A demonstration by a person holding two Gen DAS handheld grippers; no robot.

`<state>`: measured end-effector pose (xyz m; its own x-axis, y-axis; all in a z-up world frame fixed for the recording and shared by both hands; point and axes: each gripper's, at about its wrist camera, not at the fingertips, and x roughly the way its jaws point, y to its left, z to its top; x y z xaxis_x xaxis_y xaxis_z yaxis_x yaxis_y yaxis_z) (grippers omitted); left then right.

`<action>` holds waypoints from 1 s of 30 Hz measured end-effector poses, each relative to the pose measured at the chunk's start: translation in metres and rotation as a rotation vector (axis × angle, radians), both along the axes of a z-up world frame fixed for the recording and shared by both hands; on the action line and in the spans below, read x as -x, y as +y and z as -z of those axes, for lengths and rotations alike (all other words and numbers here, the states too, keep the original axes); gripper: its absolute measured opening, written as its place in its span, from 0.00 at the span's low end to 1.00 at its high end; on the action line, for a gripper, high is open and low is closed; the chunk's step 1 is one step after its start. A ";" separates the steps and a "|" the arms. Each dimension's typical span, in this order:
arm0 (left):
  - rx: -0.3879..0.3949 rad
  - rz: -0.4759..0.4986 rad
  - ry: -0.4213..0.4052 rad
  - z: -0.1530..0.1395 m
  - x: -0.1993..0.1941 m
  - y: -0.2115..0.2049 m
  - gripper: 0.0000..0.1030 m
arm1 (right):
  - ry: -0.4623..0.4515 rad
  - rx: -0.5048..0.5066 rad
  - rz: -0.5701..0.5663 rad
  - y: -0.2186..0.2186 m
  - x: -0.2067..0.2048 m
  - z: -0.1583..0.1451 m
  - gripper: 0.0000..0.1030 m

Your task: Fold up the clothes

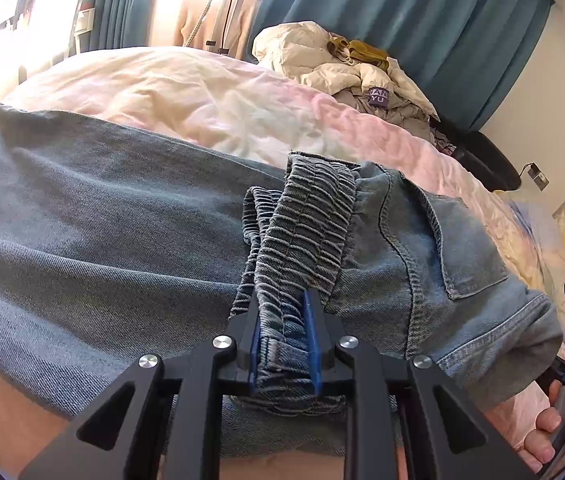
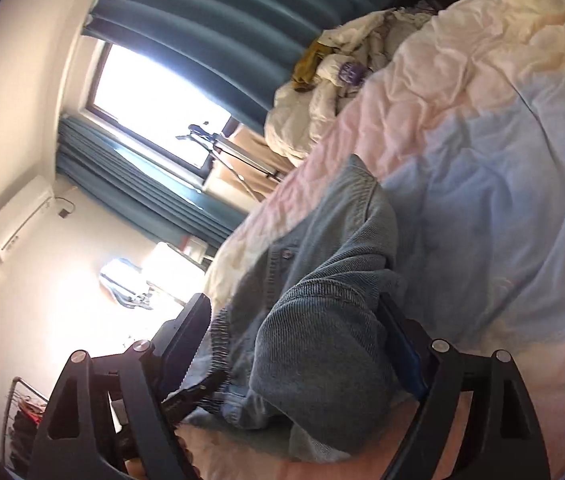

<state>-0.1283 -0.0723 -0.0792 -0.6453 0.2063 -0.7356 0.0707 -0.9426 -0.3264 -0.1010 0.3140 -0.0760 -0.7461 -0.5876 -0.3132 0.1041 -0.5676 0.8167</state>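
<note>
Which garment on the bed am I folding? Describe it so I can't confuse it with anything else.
On the pink bedspread, skip the cream jacket heaped by the teal curtain. Yours is the faded blue jeans spread nearest, its ribbed elastic waistband pinched in the left hand-held gripper.

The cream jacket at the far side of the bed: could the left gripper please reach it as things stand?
Probably not yet. The left gripper is shut on the jeans waistband, and the jacket lies well beyond, across the bedding. Nothing blocks the path, but it must let go first.
</note>
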 end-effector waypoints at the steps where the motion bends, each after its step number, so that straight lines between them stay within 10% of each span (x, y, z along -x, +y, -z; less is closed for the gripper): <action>1: -0.006 -0.003 -0.004 0.000 0.000 0.000 0.20 | -0.002 0.004 0.004 -0.001 0.000 0.001 0.83; 7: 0.026 0.002 0.006 -0.001 0.001 0.004 0.20 | -0.241 -0.014 0.050 0.010 0.023 0.058 0.81; 17: 0.055 -0.011 0.011 -0.002 -0.001 0.010 0.21 | -0.058 0.034 -0.035 -0.006 0.019 0.015 0.78; 21: 0.088 -0.006 0.022 -0.002 -0.001 0.014 0.21 | -0.175 0.087 -0.010 0.002 0.029 0.045 0.78; 30: 0.150 -0.002 0.046 -0.007 -0.006 0.022 0.21 | -0.300 0.069 0.041 0.007 0.040 0.075 0.44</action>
<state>-0.1227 -0.0507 -0.0727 -0.6792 0.0949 -0.7278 0.0611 -0.9809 -0.1849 -0.1412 0.3213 -0.1511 -0.6497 -0.5867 -0.4834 -0.1694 -0.5082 0.8444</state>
